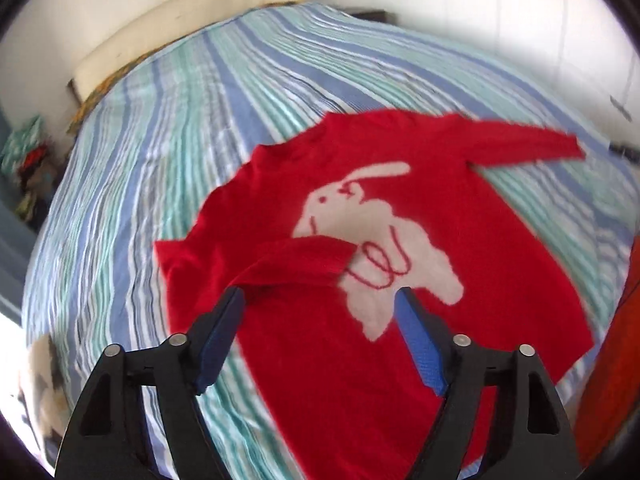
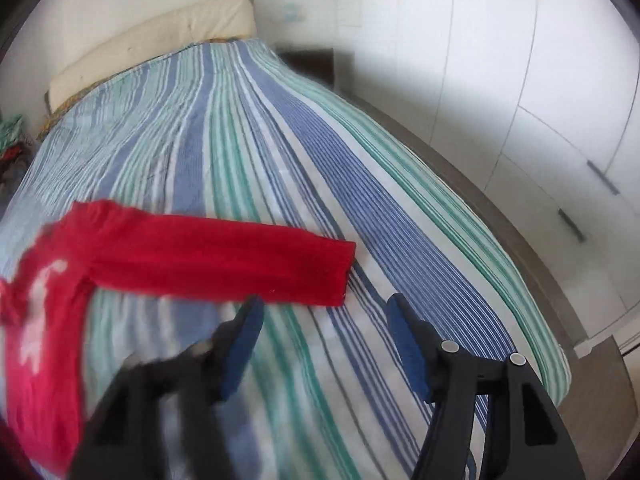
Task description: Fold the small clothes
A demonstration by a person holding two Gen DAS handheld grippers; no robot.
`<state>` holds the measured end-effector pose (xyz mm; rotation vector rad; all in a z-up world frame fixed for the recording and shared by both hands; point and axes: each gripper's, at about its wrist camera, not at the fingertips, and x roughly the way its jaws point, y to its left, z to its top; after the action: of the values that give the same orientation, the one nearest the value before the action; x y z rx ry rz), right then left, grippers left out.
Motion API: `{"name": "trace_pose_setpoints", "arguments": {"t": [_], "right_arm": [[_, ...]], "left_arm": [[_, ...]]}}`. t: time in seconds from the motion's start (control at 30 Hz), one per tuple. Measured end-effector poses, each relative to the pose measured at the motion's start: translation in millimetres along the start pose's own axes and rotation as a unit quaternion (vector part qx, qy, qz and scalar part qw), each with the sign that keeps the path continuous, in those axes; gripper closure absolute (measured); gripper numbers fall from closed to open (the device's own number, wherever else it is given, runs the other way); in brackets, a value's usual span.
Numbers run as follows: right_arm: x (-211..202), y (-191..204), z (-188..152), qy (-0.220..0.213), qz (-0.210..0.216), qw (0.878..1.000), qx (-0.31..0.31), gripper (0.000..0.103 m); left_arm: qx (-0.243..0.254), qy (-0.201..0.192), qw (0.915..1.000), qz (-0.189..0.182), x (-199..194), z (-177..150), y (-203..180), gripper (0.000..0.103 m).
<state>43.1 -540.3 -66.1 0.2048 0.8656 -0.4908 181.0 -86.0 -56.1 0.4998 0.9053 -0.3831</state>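
Observation:
A small red sweater (image 1: 472, 248) with a white rabbit motif lies flat on the striped bed. Its left sleeve (image 1: 296, 264) is folded across the chest over the rabbit. Its right sleeve (image 1: 528, 142) stretches out straight to the side. My left gripper (image 1: 320, 300) is open and empty, just above the folded sleeve and the sweater body. In the right wrist view the outstretched sleeve (image 2: 224, 264) lies across the bedspread, and my right gripper (image 2: 324, 304) is open and empty, just short of the cuff (image 2: 340, 272).
The striped blue, green and white bedspread (image 2: 280, 152) covers the bed. A cream headboard cushion (image 2: 152, 40) is at the far end. White wardrobe doors (image 2: 520, 80) stand to the right, past the bed's wooden edge (image 2: 500, 216). Clutter (image 1: 28, 168) lies left of the bed.

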Motion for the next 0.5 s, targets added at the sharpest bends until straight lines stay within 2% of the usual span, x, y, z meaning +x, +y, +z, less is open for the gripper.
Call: {"name": "trace_pose_setpoints", "arguments": {"t": [0.07, 0.17, 0.23, 0.27, 0.3, 0.33, 0.37, 0.43, 0.5], "right_arm": [[-22, 11, -19, -0.004, 0.019, 1.000, -0.012, 0.030], [-31, 30, -38, 0.014, 0.045, 0.999, -0.021, 0.030], [-41, 41, -45, 0.004, 0.039, 0.999, -0.036, 0.030], [-50, 41, -51, -0.007, 0.033, 0.999, -0.042, 0.030], [-54, 43, -52, -0.016, 0.027, 0.998, -0.047, 0.030], [-55, 44, -52, -0.020, 0.021, 0.998, -0.049, 0.030], [-53, 46, -52, -0.019, 0.016, 0.998, -0.050, 0.030], [-50, 46, -52, -0.012, 0.011, 0.999, -0.050, 0.030], [-49, 45, -51, -0.012, 0.010, 0.998, -0.053, 0.030]], "left_arm": [[0.060, 0.031, 0.9976, 0.016, 37, 7, -21, 0.037], [0.063, 0.072, 0.9949, 0.032, 82, 16, -26, 0.037], [0.062, 0.088, 0.9937, 0.032, 103, 19, -22, 0.037], [0.063, 0.091, 0.9932, 0.037, 110, 20, -22, 0.041], [0.060, 0.091, 0.9933, 0.039, 115, 21, -18, 0.068], [0.046, 0.098, 0.9937, 0.031, 119, 22, -12, 0.090], [0.015, 0.106, 0.9942, 0.013, 118, 24, -1, 0.097], [-0.068, 0.071, 0.9950, -0.016, 97, 28, 34, 0.097], [-0.157, 0.035, 0.9863, -0.035, 66, 24, 85, 0.097]]}}
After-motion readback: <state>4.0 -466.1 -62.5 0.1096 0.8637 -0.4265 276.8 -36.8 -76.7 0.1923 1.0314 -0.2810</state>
